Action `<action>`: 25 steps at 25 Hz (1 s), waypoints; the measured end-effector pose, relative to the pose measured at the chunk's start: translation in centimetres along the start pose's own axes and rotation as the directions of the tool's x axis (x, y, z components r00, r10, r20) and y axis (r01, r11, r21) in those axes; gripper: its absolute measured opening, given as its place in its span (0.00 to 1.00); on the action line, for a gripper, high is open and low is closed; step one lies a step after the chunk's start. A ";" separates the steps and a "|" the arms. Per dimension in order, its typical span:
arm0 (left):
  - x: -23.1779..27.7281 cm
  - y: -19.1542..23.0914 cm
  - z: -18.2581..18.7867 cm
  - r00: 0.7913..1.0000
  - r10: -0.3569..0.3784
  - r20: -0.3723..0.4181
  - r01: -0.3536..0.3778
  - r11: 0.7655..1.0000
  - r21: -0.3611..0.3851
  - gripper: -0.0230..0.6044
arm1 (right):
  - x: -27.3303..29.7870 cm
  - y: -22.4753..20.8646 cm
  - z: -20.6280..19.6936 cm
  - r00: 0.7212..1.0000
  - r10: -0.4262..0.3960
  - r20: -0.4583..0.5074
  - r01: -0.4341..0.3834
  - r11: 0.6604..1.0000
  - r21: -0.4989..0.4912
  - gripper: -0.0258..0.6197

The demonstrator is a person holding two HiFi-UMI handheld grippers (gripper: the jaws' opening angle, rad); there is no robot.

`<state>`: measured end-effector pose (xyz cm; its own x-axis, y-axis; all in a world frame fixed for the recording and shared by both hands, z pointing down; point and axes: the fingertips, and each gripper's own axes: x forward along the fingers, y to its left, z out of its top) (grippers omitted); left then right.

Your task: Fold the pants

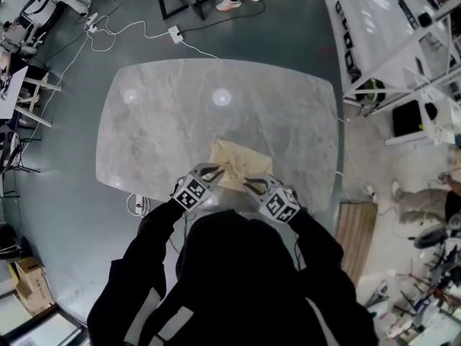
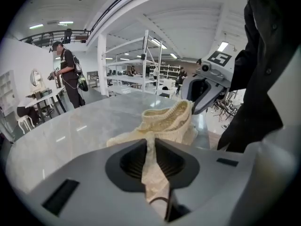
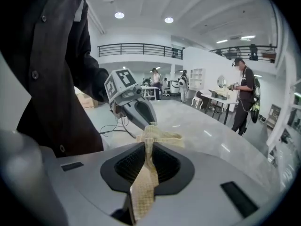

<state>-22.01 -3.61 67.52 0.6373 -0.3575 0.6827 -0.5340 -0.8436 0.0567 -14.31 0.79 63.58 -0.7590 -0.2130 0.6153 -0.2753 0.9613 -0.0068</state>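
Cream knit pants point(image 1: 234, 162) lie bunched near the front edge of the grey marble table point(image 1: 173, 114). My left gripper point(image 1: 215, 170) is shut on the cloth's near left part; in the left gripper view the cream fabric point(image 2: 162, 124) runs pinched between the jaws. My right gripper point(image 1: 248, 182) is shut on the near right part, and the right gripper view shows a strip of the pants point(image 3: 149, 159) clamped between its jaws. The two grippers stand close together, facing each other, just in front of my dark-sleeved body.
The table's near edge is right below the grippers. A white power strip and cables point(image 1: 175, 34) lie on the floor beyond the table. White racks point(image 1: 392, 42) stand to the right. A person point(image 2: 68, 74) stands at a side desk far off.
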 end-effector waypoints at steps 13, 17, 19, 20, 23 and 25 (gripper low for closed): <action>-2.3 -3.1 -1.6 1.000 -0.001 0.028 0.008 0.970 -0.243 0.22 | -1.4 3.5 -3.7 0.996 0.058 -0.061 -0.051 0.991 0.123 0.18; -2.2 -2.4 0.0 0.996 0.050 0.080 -0.027 0.963 -0.270 0.22 | -2.7 0.9 -2.0 0.998 -0.066 0.010 0.062 0.972 0.227 0.18; -2.6 -2.0 1.4 0.991 0.079 0.103 -0.046 0.955 -0.294 0.22 | -3.0 -0.4 -1.1 0.988 -0.138 0.065 0.114 0.950 0.292 0.16; -2.9 -1.7 2.1 0.988 0.102 0.115 -0.063 0.951 -0.304 0.19 | -3.3 -1.0 -0.6 0.981 -0.174 0.086 0.137 0.935 0.326 0.13; -3.8 -0.6 4.4 0.971 0.182 0.152 -0.121 0.932 -0.341 0.05 | -4.9 -3.1 1.3 0.948 -0.289 0.134 0.211 0.886 0.414 0.05; -4.5 0.4 6.2 0.956 0.230 0.180 -0.148 0.913 -0.381 0.04 | -6.1 -4.8 2.4 0.916 -0.368 0.159 0.253 0.839 0.482 0.04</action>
<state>-21.60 -4.80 59.99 0.5868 -0.6079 0.5348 -0.7931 -0.5646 0.2284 -9.77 -2.99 57.93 -0.6878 -0.5763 0.4413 -0.7075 0.6682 -0.2302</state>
